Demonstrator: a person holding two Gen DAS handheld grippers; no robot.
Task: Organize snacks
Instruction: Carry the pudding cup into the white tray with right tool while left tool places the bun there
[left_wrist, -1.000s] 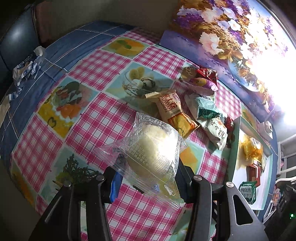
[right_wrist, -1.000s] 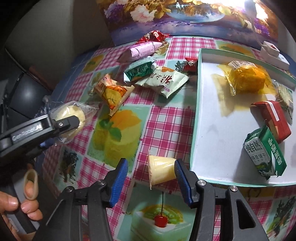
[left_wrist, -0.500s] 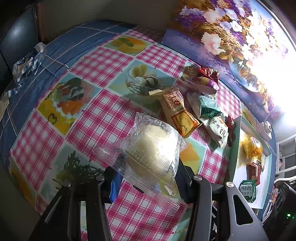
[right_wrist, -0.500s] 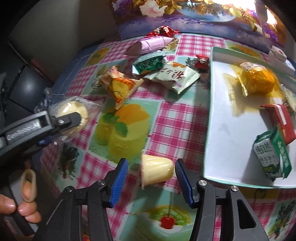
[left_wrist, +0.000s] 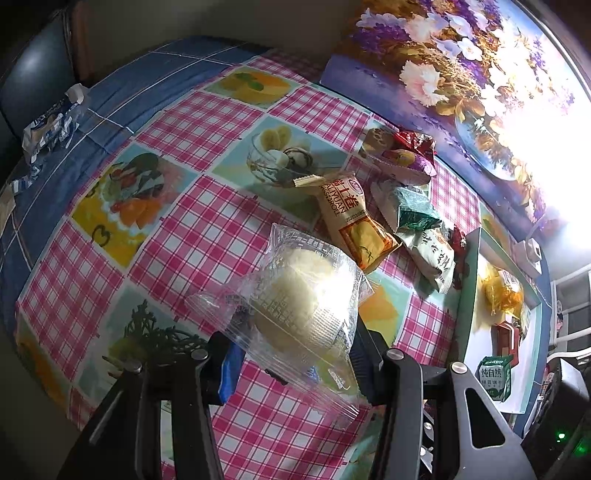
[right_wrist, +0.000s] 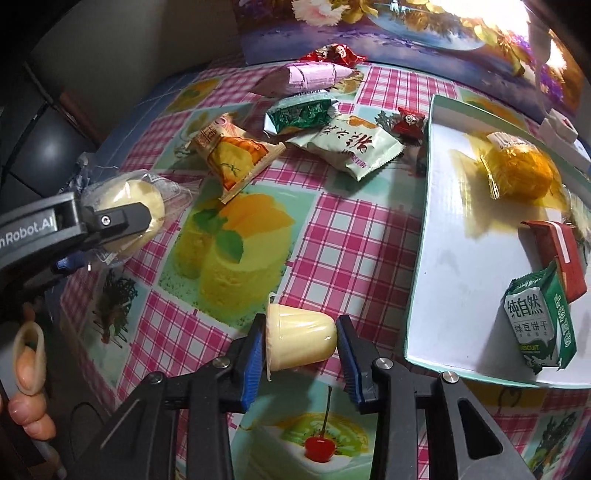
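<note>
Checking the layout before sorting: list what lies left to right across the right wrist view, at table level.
Clear-wrapped bun in the left claw → orange egg-roll packet → yellow jelly cup → pale green packet → red candy → tray rim → orange-wrapped cake → green biscuit pack.

The bright glare at the far right washes out the flower picture behind the counter. The clear-wrapped bun hides the pads of the left tool. In the tray, a pale packet at the right edge is cut off and blurred. The crumpled wrapper at the far left is too small to read.
</note>
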